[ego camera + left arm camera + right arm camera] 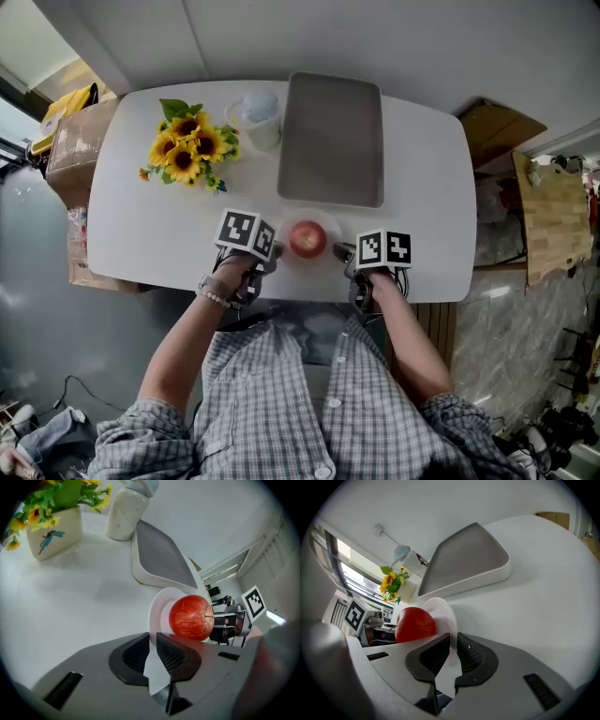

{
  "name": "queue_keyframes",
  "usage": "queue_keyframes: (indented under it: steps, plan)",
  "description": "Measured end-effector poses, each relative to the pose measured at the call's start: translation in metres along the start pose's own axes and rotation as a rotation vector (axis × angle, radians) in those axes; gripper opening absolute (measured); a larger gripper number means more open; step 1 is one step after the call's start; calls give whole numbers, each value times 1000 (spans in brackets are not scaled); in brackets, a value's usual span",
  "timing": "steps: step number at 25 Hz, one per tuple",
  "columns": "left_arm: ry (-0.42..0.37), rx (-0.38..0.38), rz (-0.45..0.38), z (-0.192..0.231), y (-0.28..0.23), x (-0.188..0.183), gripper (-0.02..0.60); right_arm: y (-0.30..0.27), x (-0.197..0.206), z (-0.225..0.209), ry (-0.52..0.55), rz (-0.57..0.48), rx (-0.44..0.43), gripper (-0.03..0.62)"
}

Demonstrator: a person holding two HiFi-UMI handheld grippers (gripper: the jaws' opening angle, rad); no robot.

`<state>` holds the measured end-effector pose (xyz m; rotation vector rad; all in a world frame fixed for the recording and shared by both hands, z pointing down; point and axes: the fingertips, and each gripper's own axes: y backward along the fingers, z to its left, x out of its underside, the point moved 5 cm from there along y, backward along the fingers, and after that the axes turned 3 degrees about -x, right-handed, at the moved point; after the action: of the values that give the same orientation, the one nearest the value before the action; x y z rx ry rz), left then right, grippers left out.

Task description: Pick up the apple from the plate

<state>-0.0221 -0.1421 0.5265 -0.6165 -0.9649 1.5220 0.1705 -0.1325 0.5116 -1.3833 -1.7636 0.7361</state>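
Observation:
A red apple sits on a small white plate near the front edge of the white table. My left gripper is at the plate's left side, with the plate's rim caught in the narrow gap between its jaws. My right gripper is at the plate's right side and is closed on the opposite rim in the same way. Neither gripper touches the apple. I cannot tell whether the plate rests on the table or is lifted.
A grey tray lies behind the plate. A vase of sunflowers and a white jar stand at the back left. Cardboard boxes sit beyond the table's left end.

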Motion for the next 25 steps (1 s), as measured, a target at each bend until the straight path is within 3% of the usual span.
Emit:
queue_keyframes:
  steps: [10, 19, 22, 25]
  plan:
    - [3, 32, -39, 1, -7, -4, 49, -8, 0, -8, 74, 5, 33, 57]
    - [7, 81, -118, 6, -3, -5, 51, -8, 3, -6, 136, -66, 41, 58]
    - [12, 62, -164, 12, 7, -8, 51, 0, 1, -9, 126, -96, 52, 58]
    - [35, 48, -262, 19, 28, -15, 51, 13, -5, -10, 151, -165, 80, 58]
